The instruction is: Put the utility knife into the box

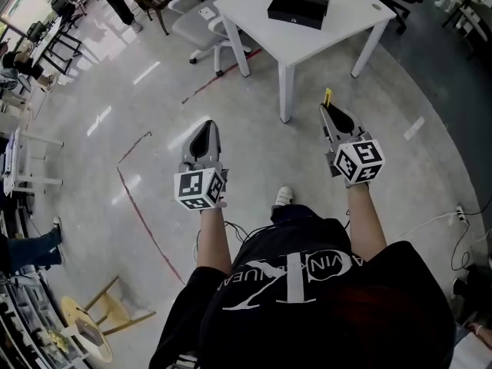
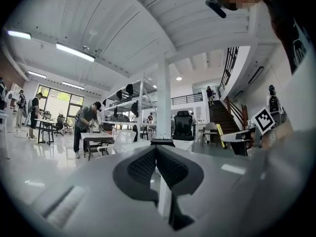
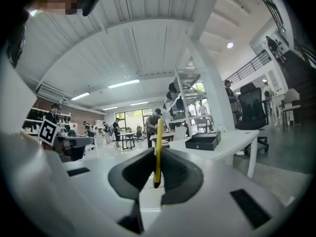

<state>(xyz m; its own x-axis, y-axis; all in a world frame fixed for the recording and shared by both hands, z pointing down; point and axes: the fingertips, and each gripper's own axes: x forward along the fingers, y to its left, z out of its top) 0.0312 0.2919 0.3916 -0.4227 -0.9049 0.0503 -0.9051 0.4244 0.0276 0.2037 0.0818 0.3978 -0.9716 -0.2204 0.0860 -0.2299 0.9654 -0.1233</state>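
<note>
My right gripper (image 1: pixel 330 111) is shut on a thin yellow utility knife (image 3: pixel 158 149), whose tip (image 1: pixel 328 96) sticks out past the jaws in the head view. The black box (image 1: pixel 299 4) lies on a white table (image 1: pixel 338 29) ahead of me; in the right gripper view the box (image 3: pixel 203 141) sits on the table top to the right of the knife. My left gripper (image 1: pixel 204 134) is shut with nothing between its pads (image 2: pixel 156 162). Both grippers hang over the floor, short of the table.
A grey office chair (image 1: pixel 204 23) stands left of the table. Red tape lines (image 1: pixel 138 198) mark the shiny floor. A wooden stool (image 1: pixel 96 317) is at the lower left. People work at desks far off (image 2: pixel 86 125). A white pillar (image 2: pixel 163 102) rises ahead.
</note>
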